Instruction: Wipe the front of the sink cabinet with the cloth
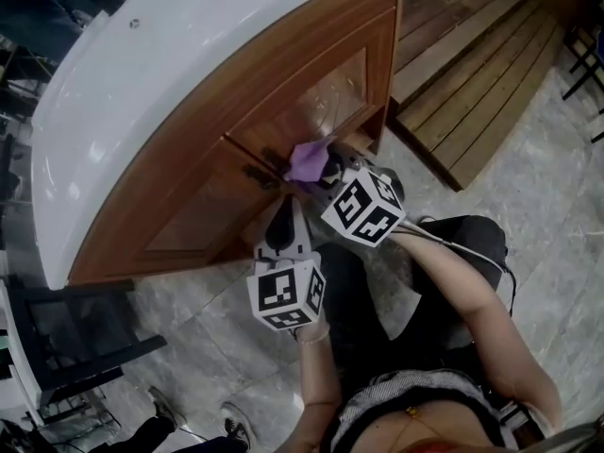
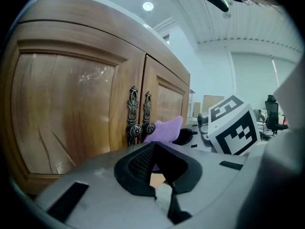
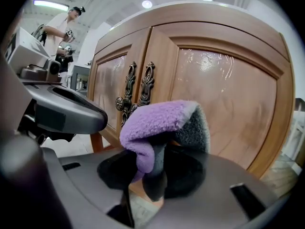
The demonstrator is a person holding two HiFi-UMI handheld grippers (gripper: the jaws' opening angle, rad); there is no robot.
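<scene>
Left gripper has its jaws pressed together on nothing, hanging low in front of the doors. Right gripper is pinching the purple cloth, which sits just beside the handles on the cabinet front.

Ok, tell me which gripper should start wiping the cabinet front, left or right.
Right. The right gripper has its tongs shut on the purple cloth, close to the cabinet door near its handles. The left gripper holds nothing and sits farther back.
</scene>
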